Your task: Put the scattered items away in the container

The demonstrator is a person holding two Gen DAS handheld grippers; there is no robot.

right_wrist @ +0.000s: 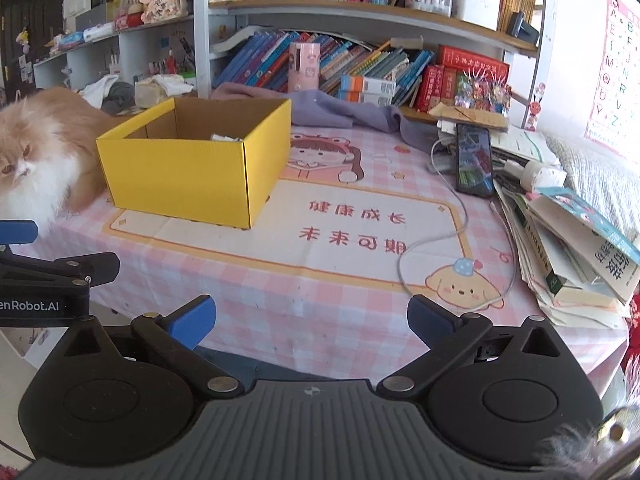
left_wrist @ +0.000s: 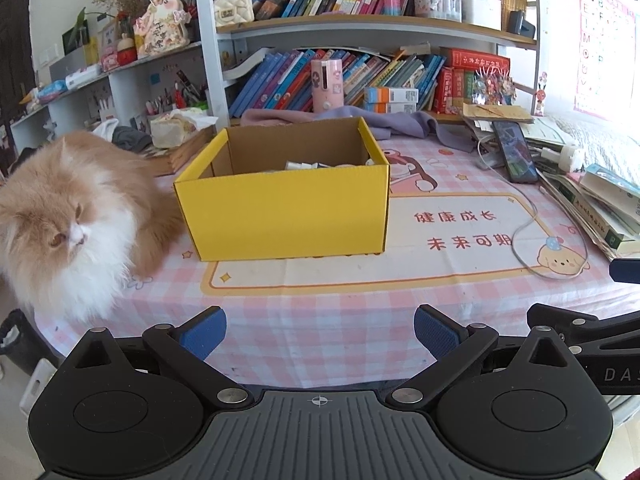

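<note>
A yellow cardboard box (left_wrist: 284, 216) stands open on the pink checked tablecloth (left_wrist: 340, 320), with white and pale items (left_wrist: 308, 165) lying inside it; only a white scrap of the items (right_wrist: 224, 137) shows over the box's (right_wrist: 188, 176) rim in the right wrist view. My left gripper (left_wrist: 320, 334) hovers at the table's near edge, well short of the box, jaws wide with nothing between the blue pads (left_wrist: 202, 336). My right gripper (right_wrist: 310, 320) sits just right of it, also open and empty. Each gripper's side shows at the edge of the other's view.
A fluffy orange and white cat (left_wrist: 68, 216) sits on the table touching the box's left side. A phone (left_wrist: 516, 152) with a white cable (left_wrist: 528, 232) lies at the right, beside piled books (left_wrist: 600, 208). A purple cloth (left_wrist: 400, 124) lies behind the box, below the bookshelves.
</note>
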